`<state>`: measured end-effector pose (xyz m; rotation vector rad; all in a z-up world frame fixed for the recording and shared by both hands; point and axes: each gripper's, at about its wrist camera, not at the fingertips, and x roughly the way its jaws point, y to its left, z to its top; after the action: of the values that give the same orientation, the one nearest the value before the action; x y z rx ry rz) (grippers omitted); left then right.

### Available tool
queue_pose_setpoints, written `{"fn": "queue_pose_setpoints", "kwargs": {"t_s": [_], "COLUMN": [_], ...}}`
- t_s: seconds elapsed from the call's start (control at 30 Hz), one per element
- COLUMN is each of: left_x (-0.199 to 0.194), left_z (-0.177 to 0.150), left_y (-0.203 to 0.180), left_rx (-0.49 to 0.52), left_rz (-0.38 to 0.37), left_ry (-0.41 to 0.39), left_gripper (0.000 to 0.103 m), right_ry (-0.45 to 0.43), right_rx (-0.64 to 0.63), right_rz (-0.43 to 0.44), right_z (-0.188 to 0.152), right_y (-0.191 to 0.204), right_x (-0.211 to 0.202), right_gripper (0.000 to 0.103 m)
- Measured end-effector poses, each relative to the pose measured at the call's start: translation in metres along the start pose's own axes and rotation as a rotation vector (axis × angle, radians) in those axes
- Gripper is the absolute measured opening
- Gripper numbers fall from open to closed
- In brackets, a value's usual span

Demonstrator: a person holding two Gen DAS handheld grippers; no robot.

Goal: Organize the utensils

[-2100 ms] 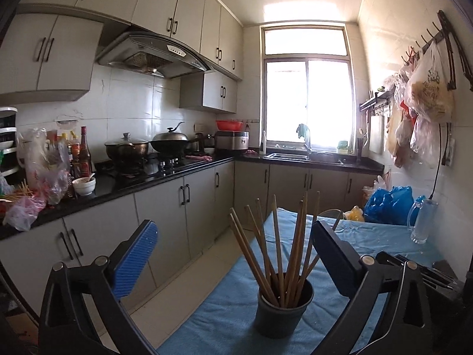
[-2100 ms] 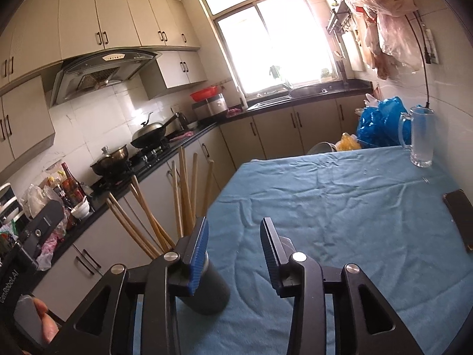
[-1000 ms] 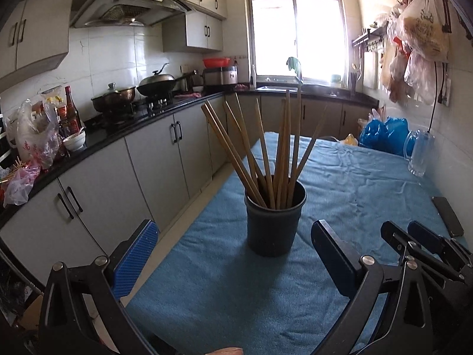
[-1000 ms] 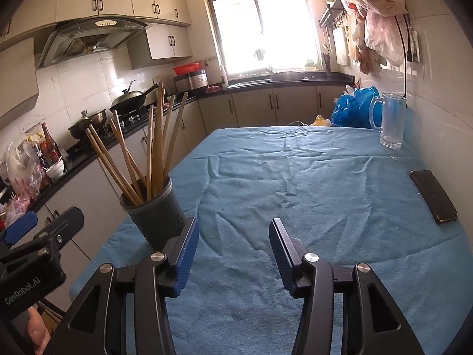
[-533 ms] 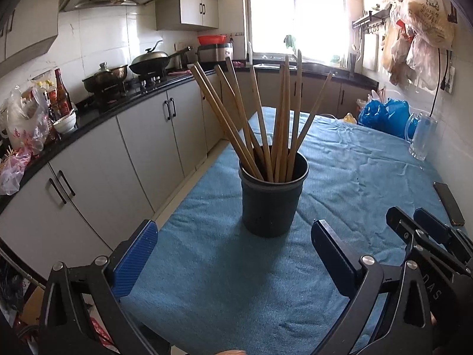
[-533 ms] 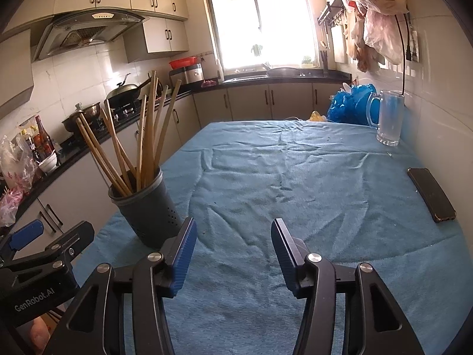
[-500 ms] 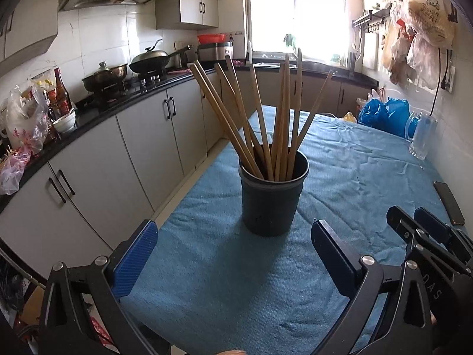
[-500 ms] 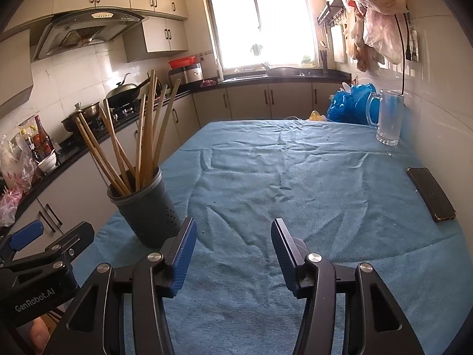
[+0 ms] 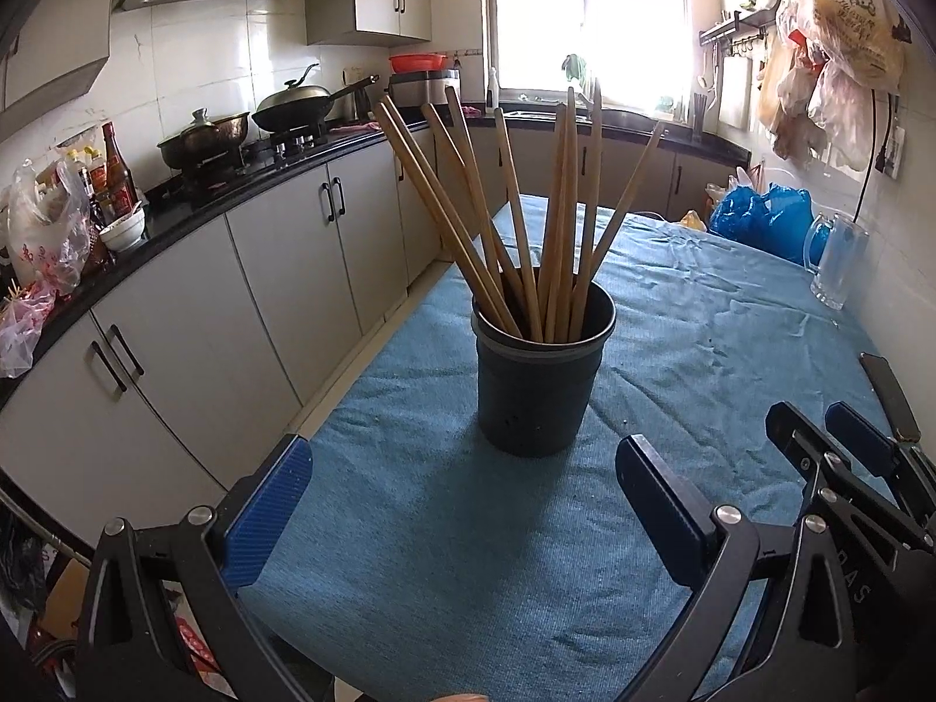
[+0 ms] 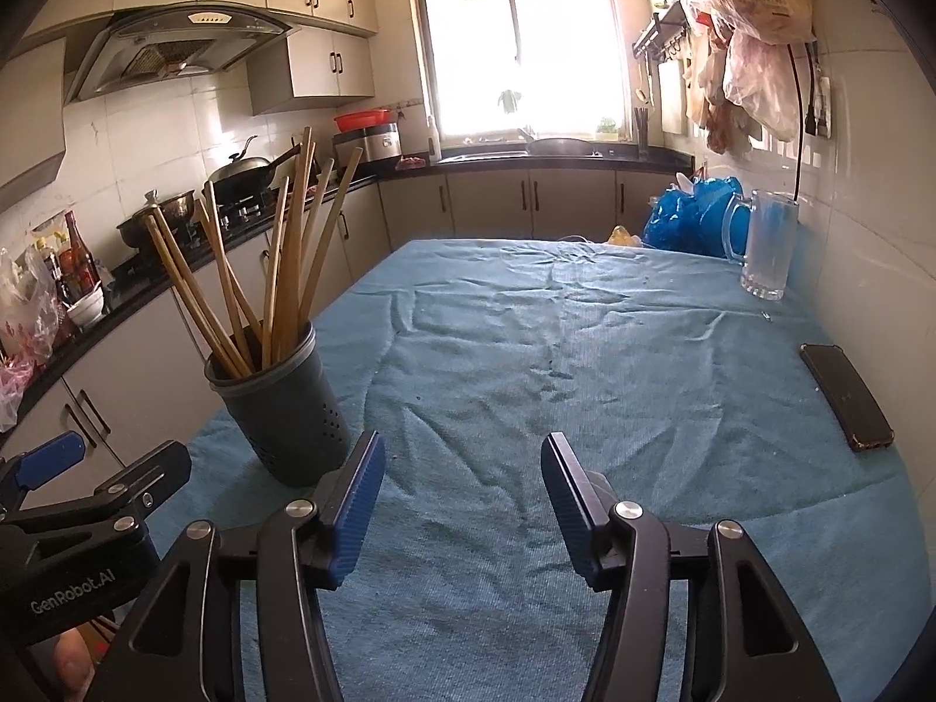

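Left tongs [image 9: 462, 491] gape wide before the chopstick holder [image 9: 541, 374], right tongs [image 10: 462, 485] opening empty over the table [image 10: 585, 351], both apparently lining up.

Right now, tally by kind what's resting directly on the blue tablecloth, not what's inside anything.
Utensil holder: 1
Glass mug: 1
Phone: 1
Total: 3
Blue bag at the far edge not counted: unclear whether it rests there.

dark grey holder [image 9: 541, 392], blue cloth [image 9: 690, 362]
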<state>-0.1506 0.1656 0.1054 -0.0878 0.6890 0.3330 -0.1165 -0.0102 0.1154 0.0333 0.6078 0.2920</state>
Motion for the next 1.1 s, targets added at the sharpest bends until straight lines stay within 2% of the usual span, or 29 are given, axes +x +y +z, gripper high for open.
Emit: {"fn": "queue_pose_setpoints", "kwargs": {"t_s": [1.1], "left_x": [0.012], "left_z": [0.002], "left_y": [0.002], "left_rx": [0.013], "left_rz": [-0.023], "left_ry": [0.029], "left_gripper": [0.103], "right_ry": [0.003], "right_rx": [-0.022], "right_rz": [-0.023], "right_z": [-0.002], "right_y": [-0.002], "right_x": [0.004], "right_gripper": [0.067]}}
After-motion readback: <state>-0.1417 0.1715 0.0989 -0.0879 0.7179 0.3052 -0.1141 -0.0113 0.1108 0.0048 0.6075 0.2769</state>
